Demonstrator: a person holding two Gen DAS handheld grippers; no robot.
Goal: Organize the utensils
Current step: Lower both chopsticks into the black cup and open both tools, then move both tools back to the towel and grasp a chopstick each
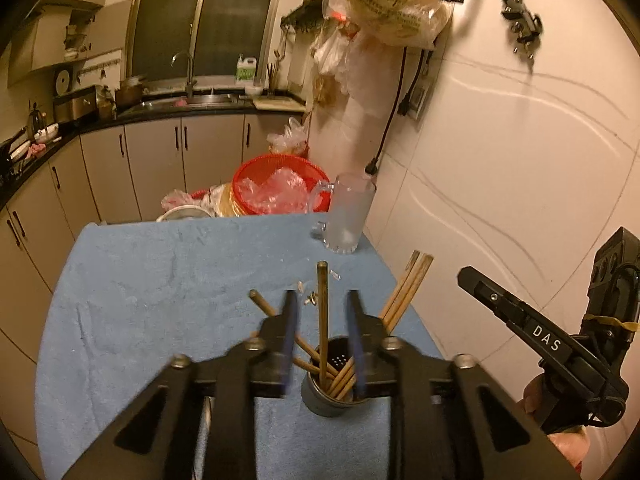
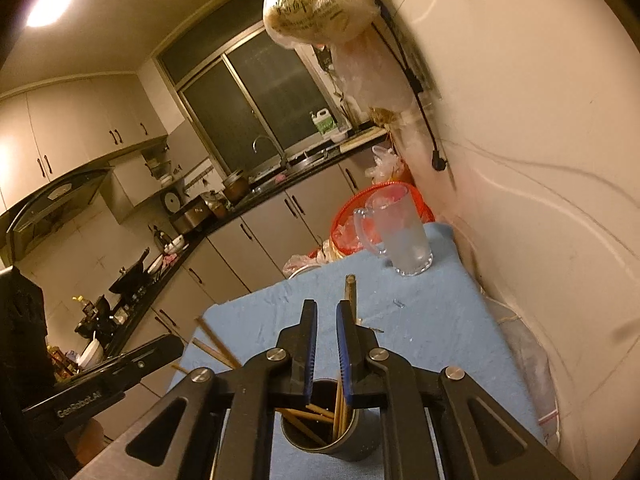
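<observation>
low in the centre of the left wrist view, the left gripper [image 1: 322,312] hangs over a dark metal utensil cup [image 1: 326,394] that stands on a blue towel [image 1: 160,280] covering the table. its 2 blue-padded fingers [image 1: 289,320] are spread apart with nothing pressed between them; 1 upright wooden chopstick [image 1: 323,312] rises in the gap without touching either pad. more chopsticks [image 1: 404,294] lean out of the cup toward the right and 1 slants out to the left, all with their lower ends inside the cup. in the right wrist view the right gripper [image 2: 326,314] sits just above the same cup [image 2: 332,436], at the bottom centre of the frame, its jaws parted by a narrow gap and holding nothing; a chopstick [image 2: 351,296] stands just behind its right finger, and whether they touch cannot be told. that gripper's black body appears at the right edge of the left view, and the left one's at the lower left of the right view. a frosted glass mug [image 1: 350,216] stands at the far right corner of the towel, well apart from the cup, with a red basket [image 1: 280,190] of clear plastic behind it. a few small clear scraps [image 1: 310,298] lie on the towel beyond the cup.
</observation>
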